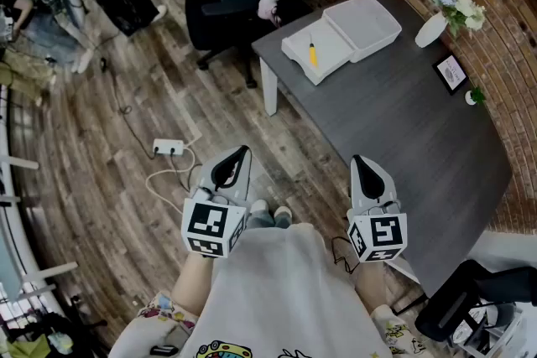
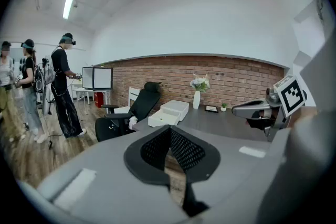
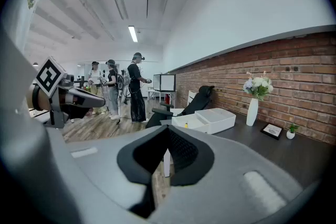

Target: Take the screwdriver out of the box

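Screwdriver (image 1: 312,53) in box (image 1: 336,42), well apart from closed, empty jaws
It is seen at 12 o'clock, midway ahead of left gripper (image 1: 239,157) and right gripper (image 1: 361,163), lying 12-to-6.

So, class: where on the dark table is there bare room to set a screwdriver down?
Free: the wide middle of the table, from the open white box to the near edge. Crowded: the far corner holding that box, and the brick-wall side with vase, picture frame and small plant.
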Demonstrator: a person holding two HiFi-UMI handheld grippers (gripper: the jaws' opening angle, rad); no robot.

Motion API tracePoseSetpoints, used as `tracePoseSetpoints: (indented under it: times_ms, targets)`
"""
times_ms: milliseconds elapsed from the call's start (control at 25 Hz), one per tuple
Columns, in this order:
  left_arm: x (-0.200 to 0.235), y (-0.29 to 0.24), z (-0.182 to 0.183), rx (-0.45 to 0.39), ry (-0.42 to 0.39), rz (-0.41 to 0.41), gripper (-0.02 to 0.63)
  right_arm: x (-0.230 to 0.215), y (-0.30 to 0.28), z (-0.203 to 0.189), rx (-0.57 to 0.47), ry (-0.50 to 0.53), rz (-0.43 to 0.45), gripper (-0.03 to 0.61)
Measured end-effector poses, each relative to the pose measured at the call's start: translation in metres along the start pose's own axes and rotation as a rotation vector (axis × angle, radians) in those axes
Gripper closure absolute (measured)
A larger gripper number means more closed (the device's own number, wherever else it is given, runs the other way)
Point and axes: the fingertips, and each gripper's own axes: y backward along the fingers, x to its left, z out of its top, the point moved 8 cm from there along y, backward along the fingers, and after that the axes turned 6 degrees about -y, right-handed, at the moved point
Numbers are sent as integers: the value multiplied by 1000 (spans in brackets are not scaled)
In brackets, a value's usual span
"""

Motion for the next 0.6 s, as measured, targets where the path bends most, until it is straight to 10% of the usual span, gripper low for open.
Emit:
tracePoseSetpoints:
  times_ms: [600]
  targets:
    - [-20,27,-4,-20,26,70,581,-2,18,-8,-18,-53,77,510]
